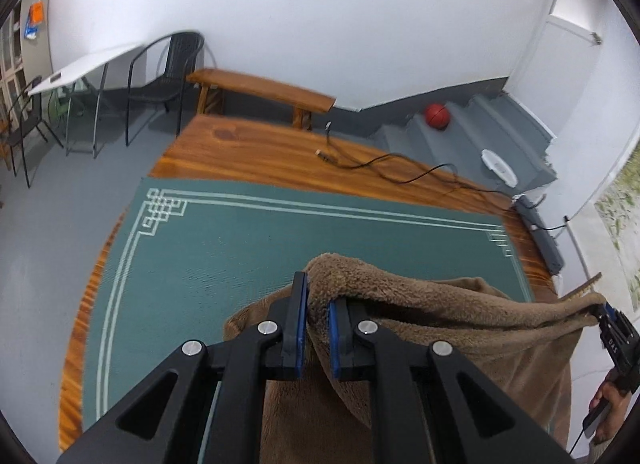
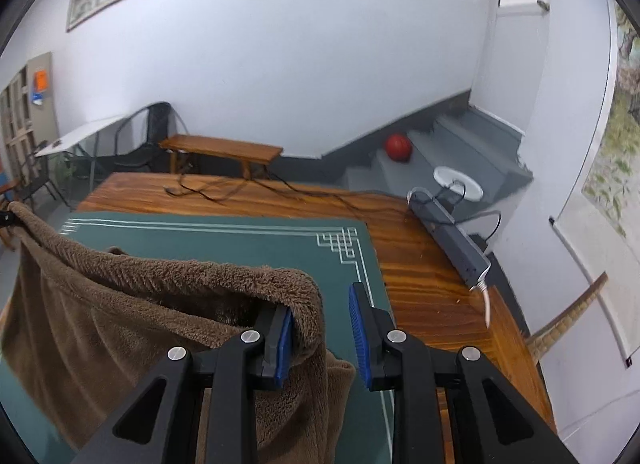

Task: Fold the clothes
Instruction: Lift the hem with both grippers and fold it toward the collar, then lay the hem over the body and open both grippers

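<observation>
The left gripper (image 1: 318, 306) is squeezed tight on one top corner of the fuzzy brown blanket (image 1: 460, 304). The right gripper (image 2: 320, 312) has the other corner draped over one finger, its jaws partly open. The blanket hangs between them over the green mat (image 1: 240, 240).

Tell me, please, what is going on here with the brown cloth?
A person holds a brown fleece cloth lifted between two tongs over a green mat on a wooden table. The left tongs are shut on one top corner. The right tongs have the other corner draped over one finger, with a visible gap beside it. The cloth hangs stretched between them, its lower part on the mat.
</observation>
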`<action>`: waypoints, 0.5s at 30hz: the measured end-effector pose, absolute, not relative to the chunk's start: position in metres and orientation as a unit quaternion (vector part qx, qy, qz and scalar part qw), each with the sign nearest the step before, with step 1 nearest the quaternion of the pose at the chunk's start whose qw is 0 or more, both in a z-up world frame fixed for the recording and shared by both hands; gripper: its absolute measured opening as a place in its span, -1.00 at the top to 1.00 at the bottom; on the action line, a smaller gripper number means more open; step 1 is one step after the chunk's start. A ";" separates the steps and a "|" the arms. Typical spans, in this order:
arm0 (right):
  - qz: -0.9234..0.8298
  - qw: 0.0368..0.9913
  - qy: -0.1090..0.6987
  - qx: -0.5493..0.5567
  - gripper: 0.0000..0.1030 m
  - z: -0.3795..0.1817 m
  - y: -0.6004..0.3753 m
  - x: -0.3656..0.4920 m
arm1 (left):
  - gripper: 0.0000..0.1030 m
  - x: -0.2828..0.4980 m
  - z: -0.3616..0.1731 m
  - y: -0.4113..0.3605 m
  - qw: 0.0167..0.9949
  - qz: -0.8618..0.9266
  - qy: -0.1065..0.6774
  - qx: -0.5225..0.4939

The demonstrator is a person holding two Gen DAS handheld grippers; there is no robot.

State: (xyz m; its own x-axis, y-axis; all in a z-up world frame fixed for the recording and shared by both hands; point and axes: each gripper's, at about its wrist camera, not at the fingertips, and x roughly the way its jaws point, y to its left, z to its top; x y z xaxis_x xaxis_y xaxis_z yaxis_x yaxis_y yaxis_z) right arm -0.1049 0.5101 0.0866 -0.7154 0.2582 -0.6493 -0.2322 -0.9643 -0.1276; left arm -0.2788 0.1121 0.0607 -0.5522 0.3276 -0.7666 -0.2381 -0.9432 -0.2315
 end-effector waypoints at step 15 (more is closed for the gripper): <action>0.875 0.151 0.039 -0.458 0.46 -0.033 0.538 -0.175 | 0.35 -0.343 -0.062 0.147 0.127 0.830 -0.022 -0.543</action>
State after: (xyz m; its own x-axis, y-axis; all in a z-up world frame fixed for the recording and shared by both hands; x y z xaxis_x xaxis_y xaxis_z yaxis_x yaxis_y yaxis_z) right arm -0.1749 0.5379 -0.0330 -0.5343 0.2277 -0.8140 -0.2993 -0.9516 -0.0697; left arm -0.3432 0.1470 -0.0616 -0.3776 0.2353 -0.8956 -0.1868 -0.9666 -0.1752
